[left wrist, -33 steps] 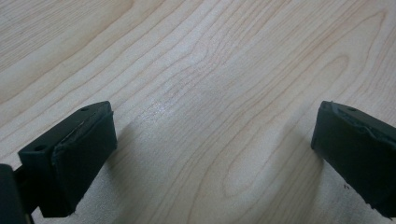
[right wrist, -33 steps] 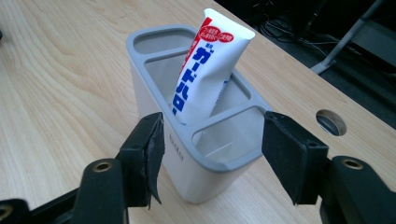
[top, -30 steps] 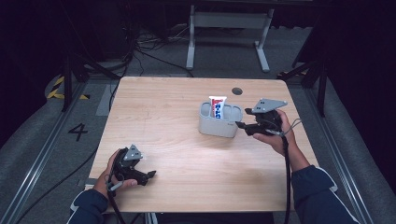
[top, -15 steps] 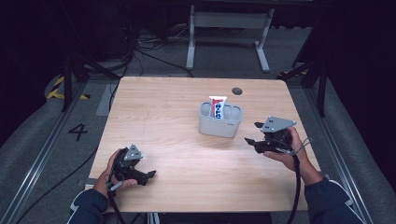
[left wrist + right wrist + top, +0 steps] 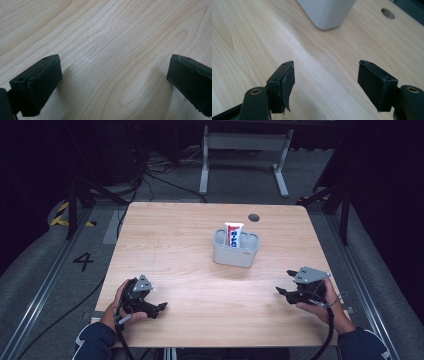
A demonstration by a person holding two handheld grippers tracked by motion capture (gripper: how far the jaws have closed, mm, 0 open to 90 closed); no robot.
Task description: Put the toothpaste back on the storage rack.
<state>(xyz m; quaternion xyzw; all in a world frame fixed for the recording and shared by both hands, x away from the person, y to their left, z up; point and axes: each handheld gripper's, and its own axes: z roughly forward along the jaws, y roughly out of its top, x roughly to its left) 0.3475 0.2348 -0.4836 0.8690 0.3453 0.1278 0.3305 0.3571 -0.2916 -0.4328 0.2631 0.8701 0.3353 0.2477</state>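
Toothpaste (image 5: 233, 234) stands upright in the grey holder (image 5: 236, 251) mid-tabletop (image 5: 175, 235). Both hand-held grippers, left (image 5: 161, 307) and right (image 5: 281, 291), rest near the front edge, jaws apart and empty. The placing looks finished; any next move calls for a fresh reach.

White, red and blue toothpaste tube (image 5: 233, 234) upright in grey plastic holder (image 5: 236, 254), far-centre of light wooden table (image 5: 175, 245), grippers well apart from it

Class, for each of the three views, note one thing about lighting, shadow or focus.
High view: table evenly lit, surroundings dark. Left gripper view: pale glare patch on the wood, soft shadows beside the jaws. Right gripper view: grey holder and far tabletop slightly soft, jaws sharper.
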